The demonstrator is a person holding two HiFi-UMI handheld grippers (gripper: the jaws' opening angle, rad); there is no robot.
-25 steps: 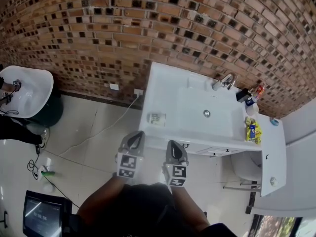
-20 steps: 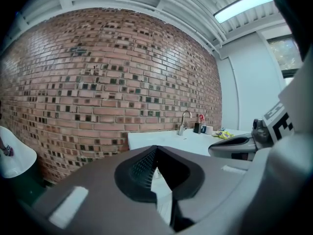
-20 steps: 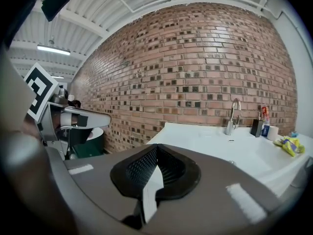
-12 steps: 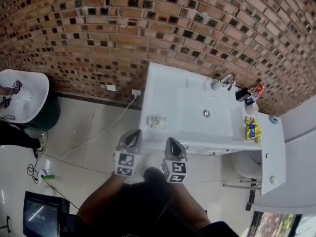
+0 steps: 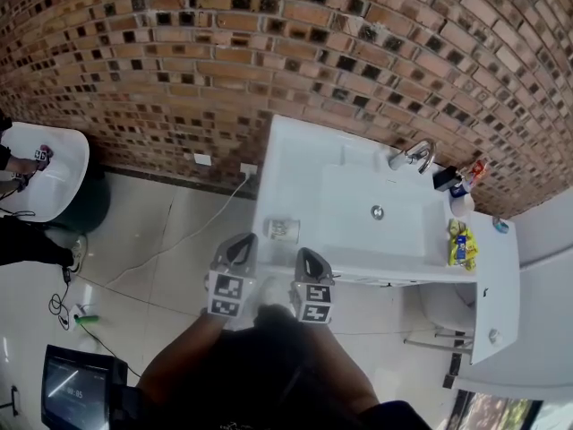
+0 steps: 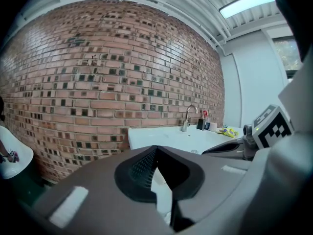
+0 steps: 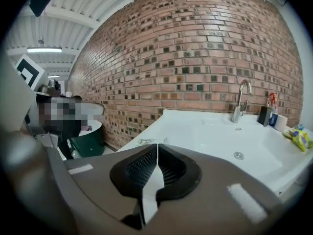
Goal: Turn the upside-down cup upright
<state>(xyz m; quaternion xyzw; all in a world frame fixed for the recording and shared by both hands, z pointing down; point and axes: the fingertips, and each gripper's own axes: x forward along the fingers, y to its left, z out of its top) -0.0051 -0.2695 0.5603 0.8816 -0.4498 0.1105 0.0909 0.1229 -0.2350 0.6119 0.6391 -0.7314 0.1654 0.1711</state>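
A small clear cup with a printed pattern stands on the left part of the white sink counter, near its front edge. The right gripper view shows the cup low, just past the jaws. Whether it is upside down is too small to tell. My left gripper and right gripper hang side by side above the floor, just short of the counter front. Each has its jaws shut with nothing between them, as the left gripper and right gripper show in their own views.
The basin has a drain and a chrome faucet at the brick wall. Bottles and a yellow packet lie at the counter's right. A round white basin, floor cables and a monitor are to the left.
The counter and cup have come slightly nearer to both grippers. The right gripper has edged up towards the counter front. Both stay shut.
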